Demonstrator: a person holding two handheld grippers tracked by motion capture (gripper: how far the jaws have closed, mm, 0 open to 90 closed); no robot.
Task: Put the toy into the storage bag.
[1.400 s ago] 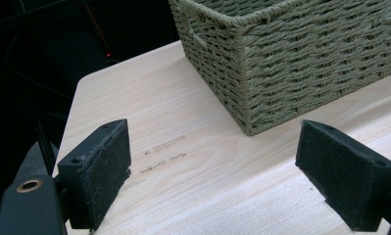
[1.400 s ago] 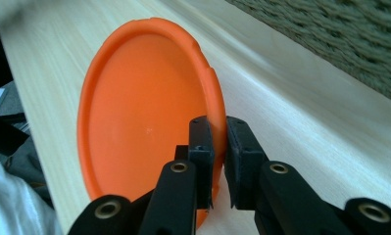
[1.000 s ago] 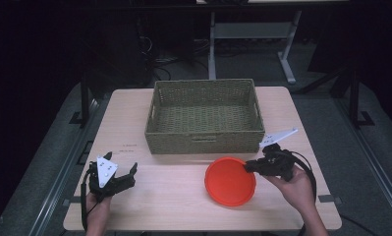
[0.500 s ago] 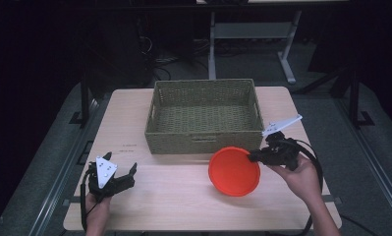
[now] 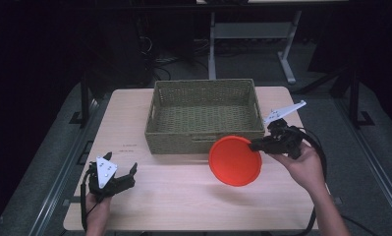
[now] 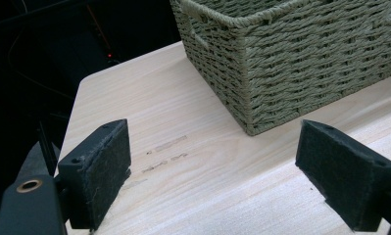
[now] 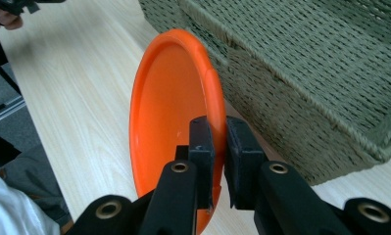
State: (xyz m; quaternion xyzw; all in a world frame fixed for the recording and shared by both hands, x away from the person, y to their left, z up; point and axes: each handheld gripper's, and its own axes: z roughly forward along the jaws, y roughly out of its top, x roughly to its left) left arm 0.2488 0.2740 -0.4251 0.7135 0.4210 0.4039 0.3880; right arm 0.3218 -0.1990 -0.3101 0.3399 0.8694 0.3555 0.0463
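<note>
Lifted off the tabletop [image 5: 183, 196], the orange plate [image 5: 234, 161] now hangs tilted beside the basket [image 5: 203, 115]. Right gripper [image 7: 217, 147] pinches its rim; left gripper [image 6: 212, 171] gapes empty. Light, stiff, probably slick plastic: the rim suits gripping.

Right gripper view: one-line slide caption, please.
Right tool clamps the orange plate by its rim, tilted on edge beside the woven basket.

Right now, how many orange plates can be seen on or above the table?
1. The plate is held tilted by its rim in the right gripper, just in front of the basket. The basket's near inside is hidden.
</note>
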